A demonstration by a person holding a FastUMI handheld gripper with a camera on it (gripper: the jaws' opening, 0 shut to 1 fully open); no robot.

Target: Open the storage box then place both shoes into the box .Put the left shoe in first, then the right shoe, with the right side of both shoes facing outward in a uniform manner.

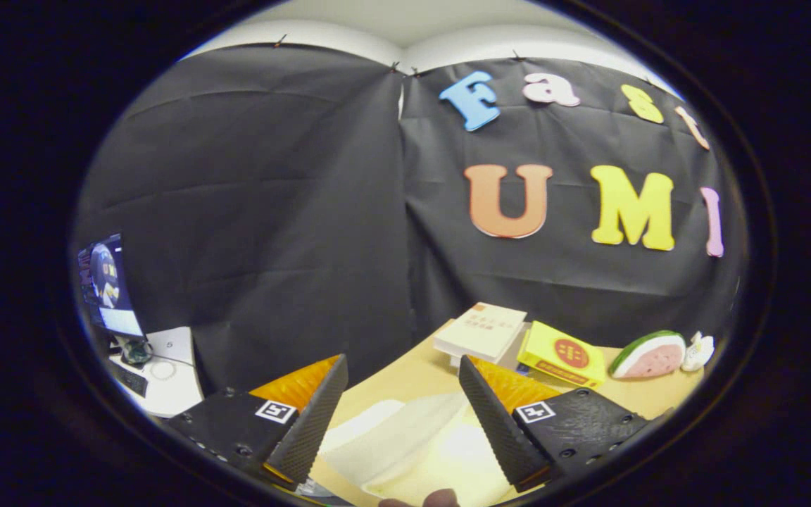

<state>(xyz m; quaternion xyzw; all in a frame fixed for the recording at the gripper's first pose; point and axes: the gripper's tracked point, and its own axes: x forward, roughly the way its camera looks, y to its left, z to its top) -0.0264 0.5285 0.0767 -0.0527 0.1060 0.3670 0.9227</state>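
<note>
My gripper (402, 362) is open and held above a wooden table (412, 373), with its fingers (307, 422) spread wide and nothing pressed between them. Below and between the fingers lies a whitish, translucent shape (405, 436) that looks like the storage box or its lid; its outline is blurred and partly hidden by the fingers. I cannot tell whether the box is open or closed. A small brownish rounded thing (441, 498), perhaps a fingertip, shows just beneath the white shape.
Beyond the fingers a white book (479, 331) and a yellow book (564, 355) lie on the table by the black cloth wall. To their right sit a watermelon-slice toy (648, 355) and a small white figure (699, 350). A monitor (106, 285) stands on a white desk (166, 380) beside the table.
</note>
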